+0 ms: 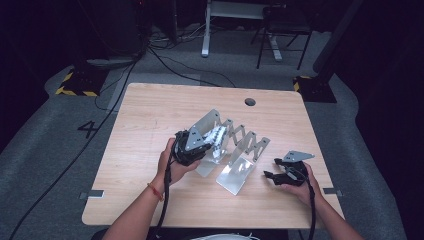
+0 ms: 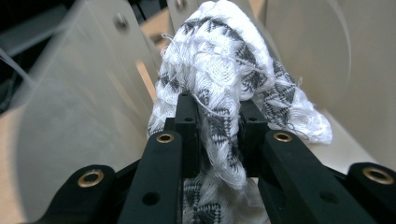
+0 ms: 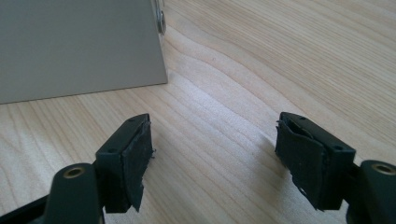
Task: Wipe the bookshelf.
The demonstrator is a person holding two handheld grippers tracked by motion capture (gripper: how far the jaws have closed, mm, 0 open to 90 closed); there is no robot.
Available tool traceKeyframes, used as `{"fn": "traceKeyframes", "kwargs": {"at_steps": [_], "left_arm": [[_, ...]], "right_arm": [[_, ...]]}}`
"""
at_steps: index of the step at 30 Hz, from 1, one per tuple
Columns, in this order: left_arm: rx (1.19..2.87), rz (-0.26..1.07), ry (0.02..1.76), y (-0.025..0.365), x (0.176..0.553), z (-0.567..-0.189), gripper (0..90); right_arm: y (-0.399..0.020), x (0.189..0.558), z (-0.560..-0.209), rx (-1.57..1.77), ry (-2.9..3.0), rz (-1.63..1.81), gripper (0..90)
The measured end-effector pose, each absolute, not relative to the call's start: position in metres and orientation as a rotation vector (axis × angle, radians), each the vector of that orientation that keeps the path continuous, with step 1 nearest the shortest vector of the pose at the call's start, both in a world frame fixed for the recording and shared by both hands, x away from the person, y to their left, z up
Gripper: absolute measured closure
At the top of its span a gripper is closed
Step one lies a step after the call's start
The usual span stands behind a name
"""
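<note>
A white cloth with a grey zigzag pattern [image 2: 224,70] is pinched between the jaws of my left gripper [image 2: 218,119], which is shut on it. From above, that left gripper [image 1: 207,145] holds the cloth [image 1: 216,139] in a slot of a grey metal accordion rack [image 1: 240,145] at the middle of the table. Rack plates stand close on both sides of the cloth in the left gripper view. My right gripper [image 3: 212,149] stands open above bare wood, nothing between its pads. It rests right of the rack [image 3: 79,46], near the table's front right [image 1: 272,175].
The wooden table [image 1: 150,120] has a round cable hole [image 1: 250,102] at the back. Beyond it, on the grey floor, are cables, a desk leg and a chair frame [image 1: 280,30]. Yellow-black stand bases [image 1: 75,85] sit at the far corners.
</note>
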State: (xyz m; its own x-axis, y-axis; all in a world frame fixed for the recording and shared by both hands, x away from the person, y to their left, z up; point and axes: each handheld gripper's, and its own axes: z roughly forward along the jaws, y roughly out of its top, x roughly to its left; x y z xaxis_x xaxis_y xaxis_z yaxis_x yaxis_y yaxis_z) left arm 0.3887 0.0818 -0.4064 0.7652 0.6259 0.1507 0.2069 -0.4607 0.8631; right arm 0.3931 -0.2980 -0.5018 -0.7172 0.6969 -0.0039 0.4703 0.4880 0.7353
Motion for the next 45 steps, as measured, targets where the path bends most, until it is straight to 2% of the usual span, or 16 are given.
{"fn": "traceKeyframes", "kwargs": {"at_steps": [8, 25, 33, 36, 41, 45], "left_arm": [[1.958, 0.567, 0.596, 0.079, 0.394, -0.389, 75.7], [2.233, 0.473, 0.584, 0.063, 0.397, -0.471, 75.6], [2.258, 0.416, 0.614, 0.063, 0.407, -0.49, 75.7], [2.301, 0.443, 0.594, 0.059, 0.405, -0.495, 75.7], [2.278, 0.44, 0.569, 0.06, 0.403, -0.49, 75.7], [2.181, 0.456, 0.541, 0.064, 0.395, -0.468, 75.8]], "right_arm": [[-0.298, 0.393, -0.502, 0.987, 2.434, 1.065, 27.4], [-0.298, 0.393, -0.502, 0.986, 2.433, 1.065, 27.4], [-0.298, 0.393, -0.502, 0.985, 2.433, 1.065, 27.4], [-0.298, 0.393, -0.502, 0.985, 2.433, 1.065, 27.4], [-0.298, 0.393, -0.502, 0.984, 2.434, 1.065, 27.4], [-0.298, 0.393, -0.502, 0.983, 2.435, 1.064, 27.4]]}}
